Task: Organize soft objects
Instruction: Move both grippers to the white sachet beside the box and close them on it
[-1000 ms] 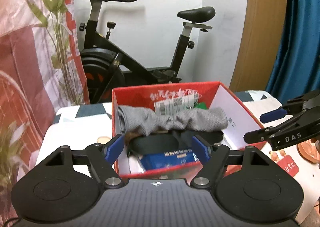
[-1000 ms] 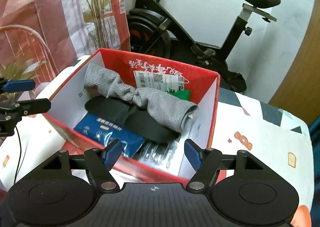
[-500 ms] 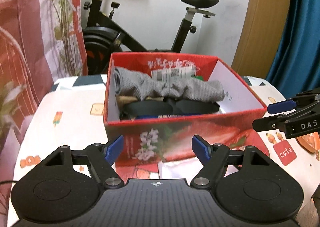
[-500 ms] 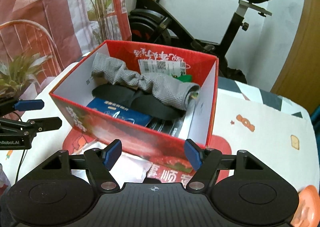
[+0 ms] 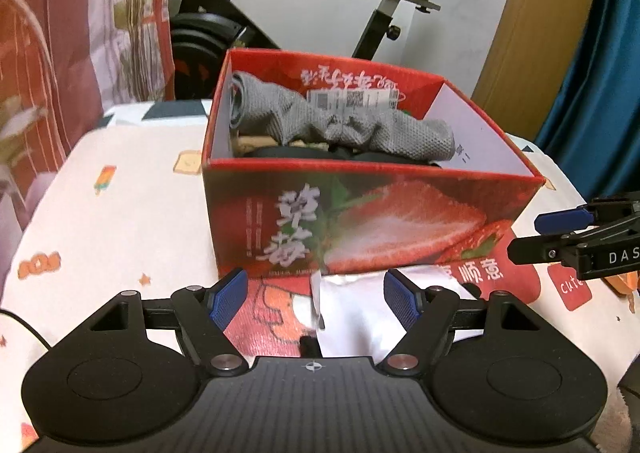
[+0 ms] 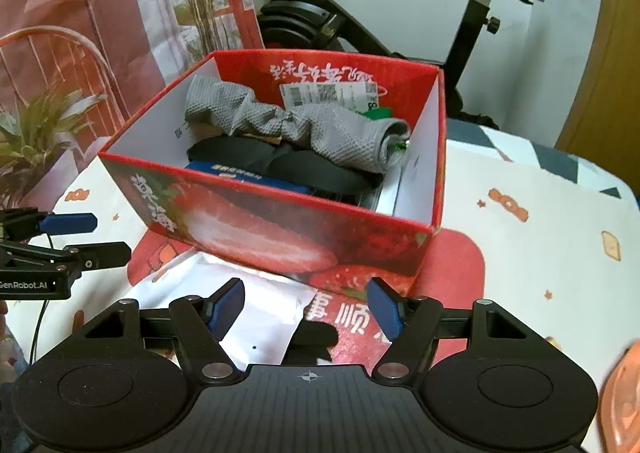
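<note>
Left wrist view, one red box (image 5: 360,221) holding one grey cloth (image 5: 344,125), one white packet (image 5: 352,313) below your two hand-held grippers, left hand-held gripper (image 5: 316,297) and right hand-held gripper (image 6: 304,303) tilted downward, jaws apart, empty.

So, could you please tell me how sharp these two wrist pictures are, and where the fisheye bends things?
Left wrist view: the red box and grey cloth read sharply, while the curtain at the left edge smears; the wooden door frame bows. Right wrist view: mostly crisp, though an orange shape at the lower right corner is blurred, and the tablecloth edge curves.
</note>
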A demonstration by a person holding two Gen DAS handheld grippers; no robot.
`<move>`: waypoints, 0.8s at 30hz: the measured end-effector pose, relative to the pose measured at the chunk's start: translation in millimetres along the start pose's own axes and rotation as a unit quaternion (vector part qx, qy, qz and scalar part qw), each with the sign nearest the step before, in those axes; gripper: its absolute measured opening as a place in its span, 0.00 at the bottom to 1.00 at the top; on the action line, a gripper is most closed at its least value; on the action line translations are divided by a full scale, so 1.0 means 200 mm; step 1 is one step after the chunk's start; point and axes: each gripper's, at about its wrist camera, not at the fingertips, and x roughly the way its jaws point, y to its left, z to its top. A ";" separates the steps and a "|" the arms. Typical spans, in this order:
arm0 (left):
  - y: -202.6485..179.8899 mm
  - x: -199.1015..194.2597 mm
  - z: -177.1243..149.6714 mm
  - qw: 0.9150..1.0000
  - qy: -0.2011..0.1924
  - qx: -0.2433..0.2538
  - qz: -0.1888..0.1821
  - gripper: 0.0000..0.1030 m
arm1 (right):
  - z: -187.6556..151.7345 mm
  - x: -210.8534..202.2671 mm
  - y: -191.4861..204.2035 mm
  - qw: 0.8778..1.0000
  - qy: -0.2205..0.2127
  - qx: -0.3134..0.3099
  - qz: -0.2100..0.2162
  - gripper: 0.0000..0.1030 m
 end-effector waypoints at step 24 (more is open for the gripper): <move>-0.02 0.24 -0.18 0.998 0.032 -0.048 -0.034 0.50 | -0.22 0.35 0.05 0.996 -0.001 0.074 0.055 0.55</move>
